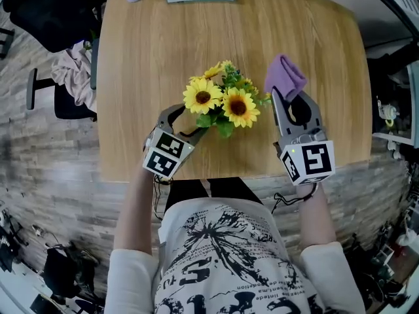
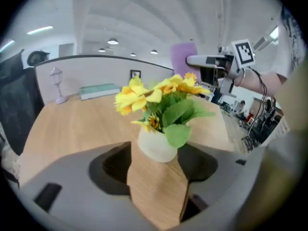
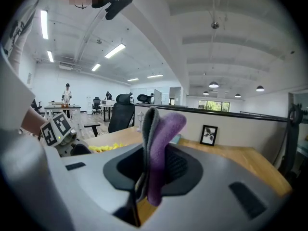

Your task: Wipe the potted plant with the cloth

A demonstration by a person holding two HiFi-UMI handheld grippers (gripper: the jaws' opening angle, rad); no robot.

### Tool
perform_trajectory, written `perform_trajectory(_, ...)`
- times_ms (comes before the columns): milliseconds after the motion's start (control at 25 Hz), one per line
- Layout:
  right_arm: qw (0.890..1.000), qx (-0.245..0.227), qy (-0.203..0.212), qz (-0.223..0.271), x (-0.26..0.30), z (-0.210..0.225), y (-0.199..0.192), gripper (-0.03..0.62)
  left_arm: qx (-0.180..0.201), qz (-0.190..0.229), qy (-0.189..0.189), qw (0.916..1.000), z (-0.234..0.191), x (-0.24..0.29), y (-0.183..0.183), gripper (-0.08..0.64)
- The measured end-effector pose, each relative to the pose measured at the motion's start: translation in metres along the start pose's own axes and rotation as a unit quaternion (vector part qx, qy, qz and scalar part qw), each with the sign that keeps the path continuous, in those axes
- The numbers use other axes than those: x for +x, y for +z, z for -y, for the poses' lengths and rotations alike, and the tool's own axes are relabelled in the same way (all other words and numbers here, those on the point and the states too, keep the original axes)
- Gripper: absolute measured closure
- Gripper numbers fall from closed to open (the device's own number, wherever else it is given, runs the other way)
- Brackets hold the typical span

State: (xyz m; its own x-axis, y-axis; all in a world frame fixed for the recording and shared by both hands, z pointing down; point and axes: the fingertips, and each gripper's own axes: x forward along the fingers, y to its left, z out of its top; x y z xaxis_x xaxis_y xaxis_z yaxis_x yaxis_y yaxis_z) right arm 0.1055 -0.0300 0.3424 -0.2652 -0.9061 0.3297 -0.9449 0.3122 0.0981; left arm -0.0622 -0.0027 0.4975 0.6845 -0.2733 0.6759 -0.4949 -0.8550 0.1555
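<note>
Two grippers flank the potted plant [image 1: 222, 100], which stands near the front edge of the wooden table [image 1: 150, 44]. At the left, the left gripper [image 1: 186, 120] reaches in under the sunflowers. The head view hides the pot beneath the blooms. The left gripper view shows it: a white pot fills the gap at the jaw tips, with a jaw against each side. Further right, the right gripper [image 1: 291, 95] pinches the purple cloth [image 1: 285, 74] just beside the flowers and apart from them. Only its own view shows the cloth folded double, standing upright between jaws pressed together on it. A framed picture [image 3: 209, 134] sits behind, which the head view clips at its top edge.
</note>
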Motion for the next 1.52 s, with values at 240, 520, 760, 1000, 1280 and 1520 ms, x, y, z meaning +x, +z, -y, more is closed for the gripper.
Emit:
perform_trajectory(240, 1.0, -0.002, 0.003, 0.011, 0.002, -0.021, 0.02, 0.511, -0.076, 0.033, 0.047, 0.9954, -0.022, -0.041, 0.014, 0.497)
perform_trajectory(520, 1.0, -0.008, -0.004, 0.029, 0.001, -0.048, 0.043, 0.511, -0.096, 0.127, 0.059, 0.9856, -0.041, -0.095, 0.063, 0.557)
perform_trajectory(760, 0.999, 0.0, -0.01, 0.047, 0.002, -0.067, 0.067, 0.511, -0.009, 0.224, 0.106, 0.9686, -0.055, -0.153, 0.122, 0.555)
perform_trajectory(1000, 0.998, 0.001, -0.008, 0.068, 0.002, -0.076, 0.093, 0.511, 0.015, 0.314, 0.134, 0.9399, -0.064, -0.205, 0.164, 0.555)
perform_trajectory(1280, 0.996, -0.005, -0.008, 0.085, 0.003, -0.076, 0.113, 0.512, 0.046, 0.357, 0.155, 0.9199, -0.071, -0.244, 0.191, 0.555)
perform_trajectory(1520, 0.996, 0.003, -0.008, 0.09, 0.003, -0.069, 0.116, 0.517, 0.045, 0.36, 0.171, 0.9161, -0.076, -0.25, 0.194, 0.555)
